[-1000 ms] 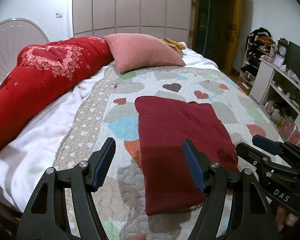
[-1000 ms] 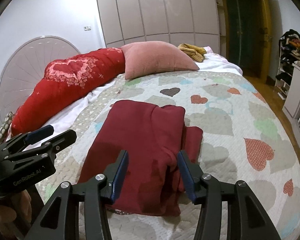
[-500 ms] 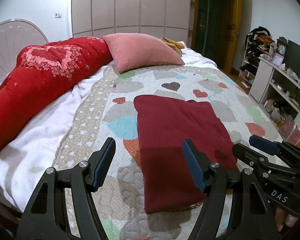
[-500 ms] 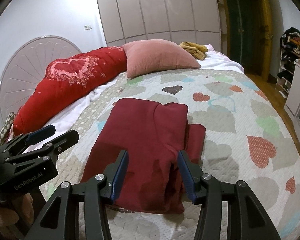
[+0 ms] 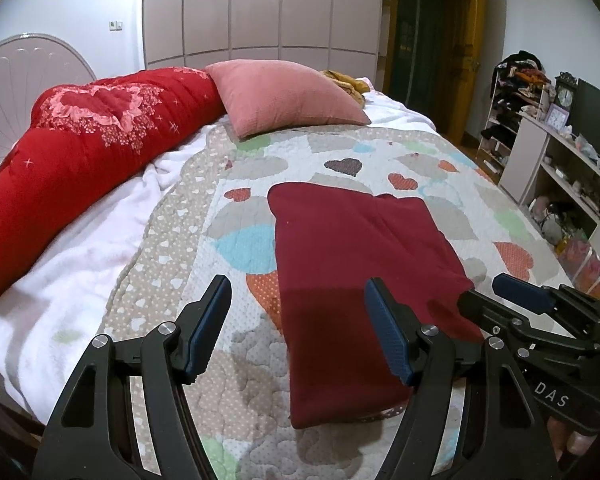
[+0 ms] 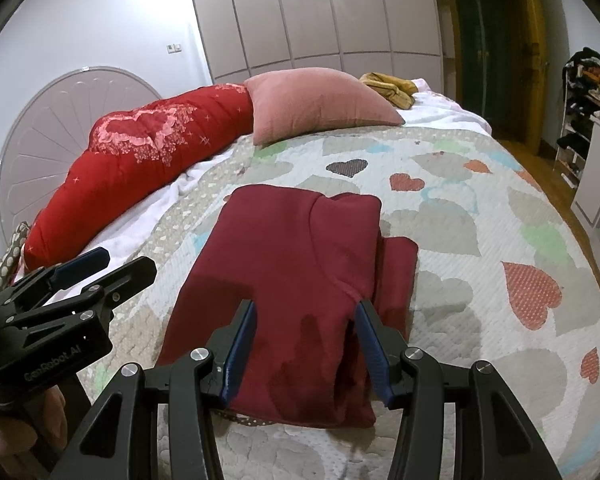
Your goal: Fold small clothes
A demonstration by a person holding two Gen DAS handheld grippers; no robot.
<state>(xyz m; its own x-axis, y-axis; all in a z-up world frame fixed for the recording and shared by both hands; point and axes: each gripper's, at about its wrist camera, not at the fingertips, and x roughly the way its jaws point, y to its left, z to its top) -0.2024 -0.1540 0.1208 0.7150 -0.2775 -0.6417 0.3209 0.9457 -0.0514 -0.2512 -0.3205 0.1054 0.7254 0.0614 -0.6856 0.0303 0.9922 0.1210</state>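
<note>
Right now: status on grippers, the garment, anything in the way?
Left gripper open, right gripper open, both empty. Dark red garment lies folded on the heart quilt, untouched. Nothing on the garment.

A bed (image 5: 440, 168) with a heart-patterned quilt fills the room, backed by a round pale headboard (image 6: 60, 128). Tall pale wardrobes (image 5: 260, 8) line the far wall beside a dark doorway (image 5: 428, 40). Open shelves (image 5: 560, 176) stand right; wooden floor (image 6: 540, 168) shows.

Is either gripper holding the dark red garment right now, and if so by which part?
Nothing is held. Left gripper and right gripper both hover open above the near end of the folded garment, which lies flat on the bed.
</note>
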